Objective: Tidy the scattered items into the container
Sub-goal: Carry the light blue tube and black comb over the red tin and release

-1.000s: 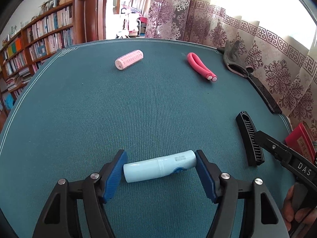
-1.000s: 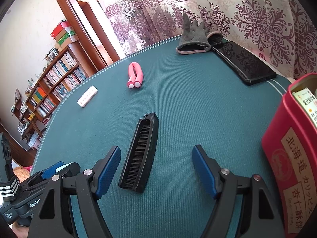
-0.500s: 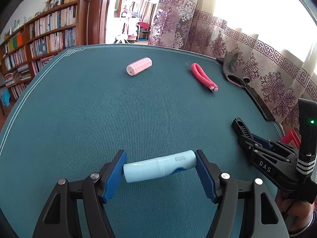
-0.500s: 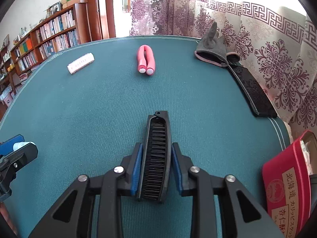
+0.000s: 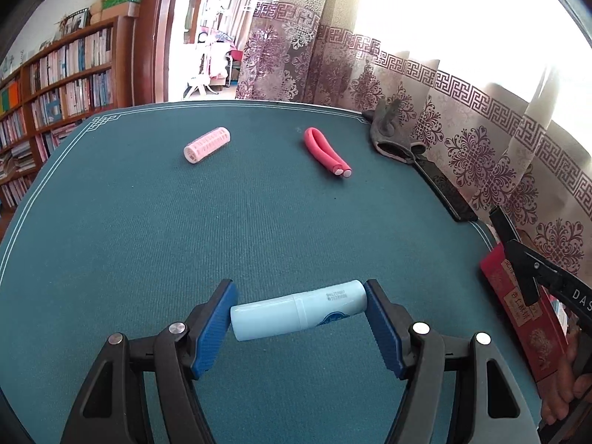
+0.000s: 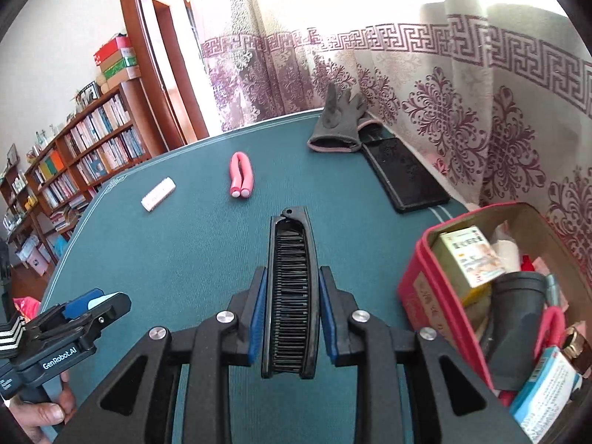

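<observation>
A light blue tube [image 5: 299, 314] lies crosswise between the blue pads of my left gripper [image 5: 299, 298], which is shut on its two ends above the green table. My right gripper [image 6: 293, 273] is shut on a black folding comb [image 6: 292, 236] that sticks out forward past the fingers. The red container [image 6: 418, 288] stands just right of the comb, open and holding several boxes and bottles. In the left wrist view the container [image 5: 518, 307] shows at the right edge, partly behind the right gripper [image 5: 518, 255].
On the far table lie a pink hair roller [image 5: 207, 145], a bent pink foam curler [image 5: 327, 153], a grey glove [image 5: 388, 131] and a flat black case [image 5: 444, 188] along the curtain side. Bookshelves stand beyond the table's left edge.
My right gripper closed on the comb, lifted it off the table and swung toward the red container. My left gripper rose a little with the tube still held.
</observation>
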